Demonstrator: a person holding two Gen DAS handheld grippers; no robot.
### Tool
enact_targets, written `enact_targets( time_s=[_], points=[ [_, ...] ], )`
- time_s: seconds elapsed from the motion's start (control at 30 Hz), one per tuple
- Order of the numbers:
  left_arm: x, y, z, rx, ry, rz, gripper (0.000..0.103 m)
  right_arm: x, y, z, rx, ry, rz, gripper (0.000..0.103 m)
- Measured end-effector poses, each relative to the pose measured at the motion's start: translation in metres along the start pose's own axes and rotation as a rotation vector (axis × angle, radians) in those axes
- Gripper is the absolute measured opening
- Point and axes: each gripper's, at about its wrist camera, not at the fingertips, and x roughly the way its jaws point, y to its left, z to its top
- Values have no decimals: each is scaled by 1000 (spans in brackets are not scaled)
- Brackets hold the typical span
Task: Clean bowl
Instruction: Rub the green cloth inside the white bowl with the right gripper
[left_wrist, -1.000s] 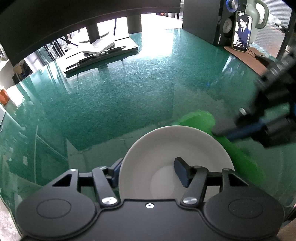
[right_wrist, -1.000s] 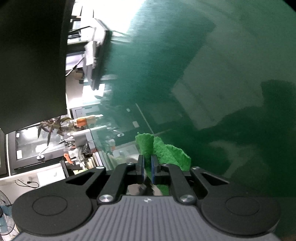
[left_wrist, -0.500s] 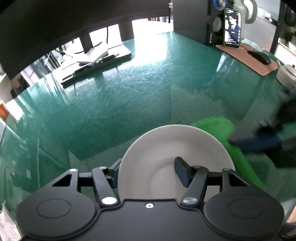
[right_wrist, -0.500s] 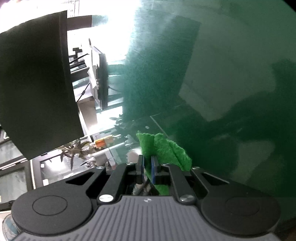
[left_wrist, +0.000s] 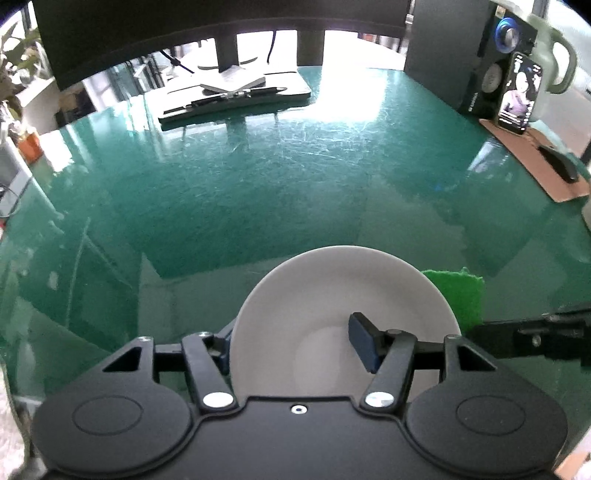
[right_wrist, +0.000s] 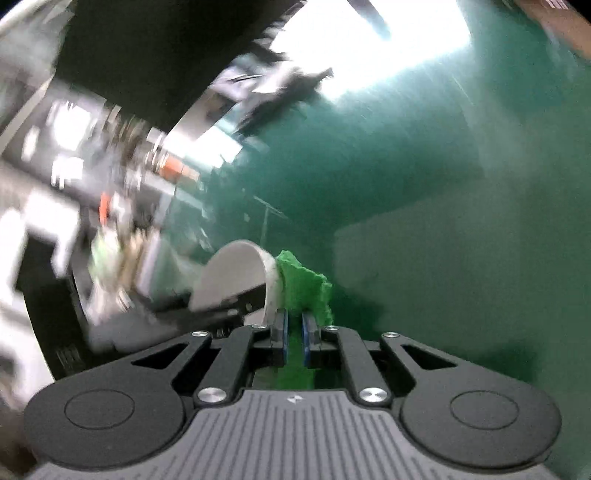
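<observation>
A white bowl (left_wrist: 332, 295) sits tilted in my left gripper (left_wrist: 291, 339), one finger inside it and the other behind its left rim, shut on the bowl above the green table. My right gripper (right_wrist: 294, 321) is shut on a bright green cloth (right_wrist: 303, 284). The cloth presses against the outside of the bowl (right_wrist: 232, 269) at its right edge. In the left wrist view the cloth (left_wrist: 461, 295) sticks out from behind the bowl's right rim, and the right gripper (left_wrist: 535, 336) shows as a dark bar coming in from the right. The right wrist view is blurred.
The glossy green table (left_wrist: 258, 184) stretches ahead. At the back lie a dark tray with a notebook and pens (left_wrist: 236, 96) under a monitor. At the right stand a speaker (left_wrist: 495, 74) and a phone (left_wrist: 519, 92), with a mouse (left_wrist: 557, 166) on a brown pad.
The right gripper has rolled and shifted, carrying the cloth from the bowl's upper right rim down to its right side. The bowl has come into the right wrist view. The left gripper rolled slightly.
</observation>
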Motion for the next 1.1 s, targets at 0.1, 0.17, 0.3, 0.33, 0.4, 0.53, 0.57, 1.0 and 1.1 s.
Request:
enact_targets(
  time_s=[0.1,0.17,0.3,0.33,0.4,0.53,0.57,1.0,1.1],
  points=[
    [1,-4,4,-62,19,26,60,-4,10,-4,-229,32,32,9],
    [0,-6,3,-90,23,43,60,-6,14,-7,-345,59,76,9],
    [0,-6,4,-138,49,63,60,-3,16,-12,-465,111,147,9],
    [0,-6,5,-143,54,66,60,-2,17,-12,-491,120,164,9],
    [0,-5,7,-155,68,70,61,0,17,-13,-526,133,184,8],
    [-1,-5,6,-168,79,80,61,5,4,2,-493,88,127,7],
    [-1,-6,6,-169,78,81,61,6,-1,8,-472,72,109,7],
    [-7,4,0,-141,75,82,58,6,-18,23,-521,108,39,22],
    [-9,8,-1,-140,86,105,58,8,-18,16,-492,120,58,31]
  ],
)
